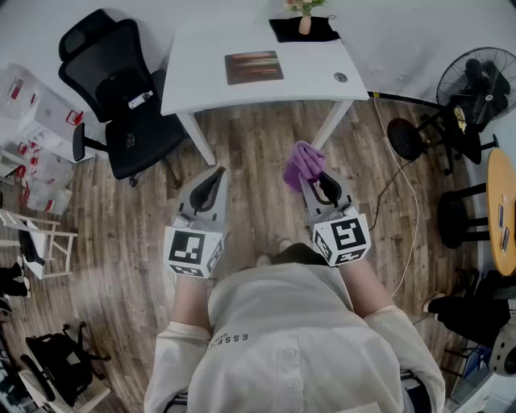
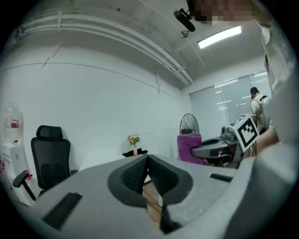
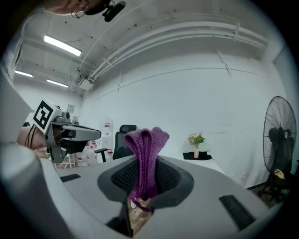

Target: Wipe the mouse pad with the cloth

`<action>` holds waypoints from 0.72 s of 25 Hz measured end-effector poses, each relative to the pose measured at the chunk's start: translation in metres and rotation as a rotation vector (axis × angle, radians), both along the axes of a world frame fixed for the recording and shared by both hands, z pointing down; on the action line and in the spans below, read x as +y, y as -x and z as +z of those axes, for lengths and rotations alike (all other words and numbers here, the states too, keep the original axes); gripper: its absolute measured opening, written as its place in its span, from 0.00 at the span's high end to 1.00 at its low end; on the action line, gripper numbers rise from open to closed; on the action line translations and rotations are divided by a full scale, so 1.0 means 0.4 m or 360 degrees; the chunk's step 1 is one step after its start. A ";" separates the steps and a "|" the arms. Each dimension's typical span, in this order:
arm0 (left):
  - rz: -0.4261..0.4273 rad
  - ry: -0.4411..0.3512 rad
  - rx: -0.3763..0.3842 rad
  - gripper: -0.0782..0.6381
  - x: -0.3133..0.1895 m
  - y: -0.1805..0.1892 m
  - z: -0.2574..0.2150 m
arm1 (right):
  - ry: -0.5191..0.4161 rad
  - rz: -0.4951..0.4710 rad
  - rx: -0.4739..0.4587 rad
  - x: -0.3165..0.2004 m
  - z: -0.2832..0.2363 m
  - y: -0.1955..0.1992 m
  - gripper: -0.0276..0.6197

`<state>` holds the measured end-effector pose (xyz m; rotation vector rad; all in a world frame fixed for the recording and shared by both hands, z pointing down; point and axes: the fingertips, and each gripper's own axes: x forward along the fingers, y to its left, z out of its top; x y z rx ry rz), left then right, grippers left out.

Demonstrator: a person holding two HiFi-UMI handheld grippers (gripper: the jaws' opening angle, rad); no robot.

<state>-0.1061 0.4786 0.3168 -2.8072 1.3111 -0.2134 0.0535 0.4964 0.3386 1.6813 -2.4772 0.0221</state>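
A brown rectangular mouse pad (image 1: 253, 67) lies flat on the white table (image 1: 201, 77) ahead of me. My right gripper (image 1: 311, 181) is shut on a folded purple cloth (image 1: 303, 162), which sticks up beyond the jaws over the wooden floor, short of the table. The right gripper view has the cloth (image 3: 145, 147) pinched upright between the black pads (image 3: 122, 176). My left gripper (image 1: 216, 173) is shut with nothing in it, level with the right one; its jaws meet at the tips (image 2: 147, 161). From the left gripper view the cloth (image 2: 188, 147) shows off to the right.
A vase of flowers (image 1: 305, 19) stands on a black mat (image 1: 322, 32) at the table's far edge. A black office chair (image 1: 121, 89) sits left of the table. A floor fan (image 1: 480, 81), a stool (image 1: 455, 216) and a round wooden table (image 1: 501, 211) are at the right.
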 end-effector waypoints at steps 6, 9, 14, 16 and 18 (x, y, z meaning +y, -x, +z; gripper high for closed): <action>0.0014 0.0003 0.0003 0.89 0.012 0.008 0.004 | -0.0004 0.0012 -0.0012 0.006 -0.003 0.013 0.82; 0.0020 0.0008 0.0002 0.89 0.022 0.011 0.008 | -0.0008 -0.0002 -0.0016 0.014 -0.005 0.028 0.82; 0.0016 0.0017 0.0008 0.89 0.029 0.026 0.011 | 0.0014 0.0014 -0.0053 0.018 0.000 0.035 0.82; 0.0002 0.0032 0.0004 0.89 0.025 0.041 0.020 | 0.0032 0.0023 -0.0048 0.014 0.011 0.039 0.82; -0.0014 0.0049 0.0003 0.89 0.018 0.055 0.034 | 0.0056 0.0028 -0.0041 0.006 0.025 0.040 0.82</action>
